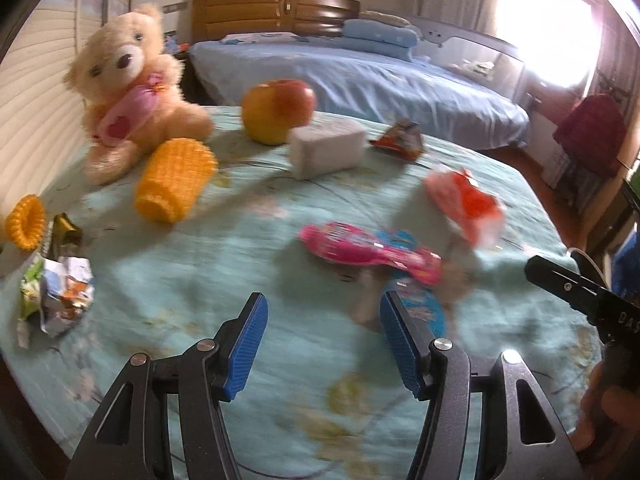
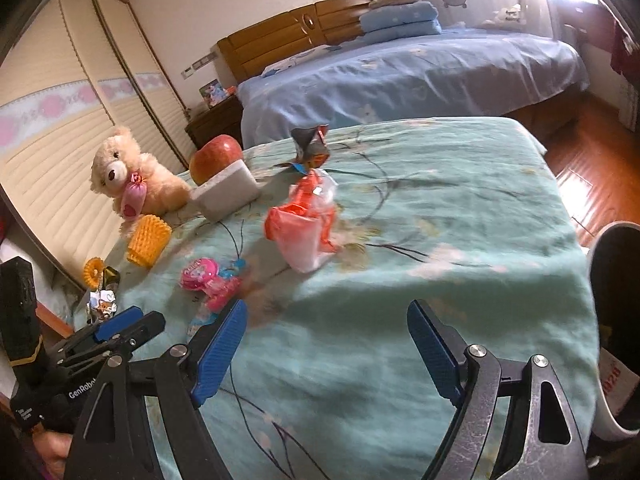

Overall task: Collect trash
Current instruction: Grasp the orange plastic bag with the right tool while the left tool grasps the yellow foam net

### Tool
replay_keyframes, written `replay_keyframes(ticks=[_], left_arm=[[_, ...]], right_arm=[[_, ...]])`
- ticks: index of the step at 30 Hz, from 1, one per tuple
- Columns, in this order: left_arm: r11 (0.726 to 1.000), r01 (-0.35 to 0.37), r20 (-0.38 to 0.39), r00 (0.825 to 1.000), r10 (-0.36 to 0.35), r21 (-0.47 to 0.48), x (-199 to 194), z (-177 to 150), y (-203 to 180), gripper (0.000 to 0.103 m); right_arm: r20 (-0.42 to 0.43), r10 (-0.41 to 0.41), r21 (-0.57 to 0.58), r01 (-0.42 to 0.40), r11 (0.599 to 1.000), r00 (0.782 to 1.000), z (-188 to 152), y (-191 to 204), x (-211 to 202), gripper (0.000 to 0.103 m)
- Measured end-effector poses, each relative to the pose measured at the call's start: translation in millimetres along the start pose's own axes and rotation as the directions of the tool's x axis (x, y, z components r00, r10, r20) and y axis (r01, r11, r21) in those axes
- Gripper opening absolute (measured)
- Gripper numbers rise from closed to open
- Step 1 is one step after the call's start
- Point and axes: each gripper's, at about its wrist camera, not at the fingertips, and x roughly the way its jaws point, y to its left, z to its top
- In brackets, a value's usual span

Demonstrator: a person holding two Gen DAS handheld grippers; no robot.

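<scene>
Both the left gripper [image 1: 322,336] and right gripper [image 2: 326,354] hover open and empty over the green bedspread [image 2: 460,208], where the red wrapper [image 2: 302,224] and crumpled wrapper [image 1: 64,298] lie uncollected.

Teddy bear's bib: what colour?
Pink, with a red heart; the bib shows best in the right wrist view.

left gripper [image 1: 322,344] jaws apart, right gripper [image 2: 326,354] jaws wide

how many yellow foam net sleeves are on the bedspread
2: a large yellow sleeve lying at the teddy bear's feet, and a smaller ring-shaped one at the left edge beside the crumpled wrappers. Others could lie out of view.
</scene>
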Motion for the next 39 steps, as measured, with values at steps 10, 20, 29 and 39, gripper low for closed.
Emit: replay_keyframes(ticks=[10, 20, 29, 39], left_arm=[[0.99, -0.129, 0.011, 0.991, 0.13, -0.051, 22.4, 32.6, 50.0, 0.065], [0.978, -0.193, -0.014, 0.981, 0.193, -0.078, 64.2, 64.6, 80.2, 0.066], [0.988, -0.14, -0.045, 0.99, 0.137, -0.068, 91.3, 70.7, 82.8, 0.004], [0.994, -0.102, 0.005, 0.995, 0.102, -0.028, 70.4, 58.5, 63.0, 0.001]], right_arm=[[-0.012, 0.002, 0.01, -0.002, 1.0, 1.0, 17.8, 7.5, 25.2, 0.084], [-0.031, -0.008, -0.011, 0.008, 1.0, 0.999, 35.0, 16.9, 54.2, 0.083], [-0.042, -0.019, 0.009, 0.02, 1.0, 0.999, 39.0, 8.5, 68.6, 0.036], [-0.019, -0.015, 0.008, 0.015, 1.0, 1.0, 30.7, -1.1, 48.1, 0.033]])
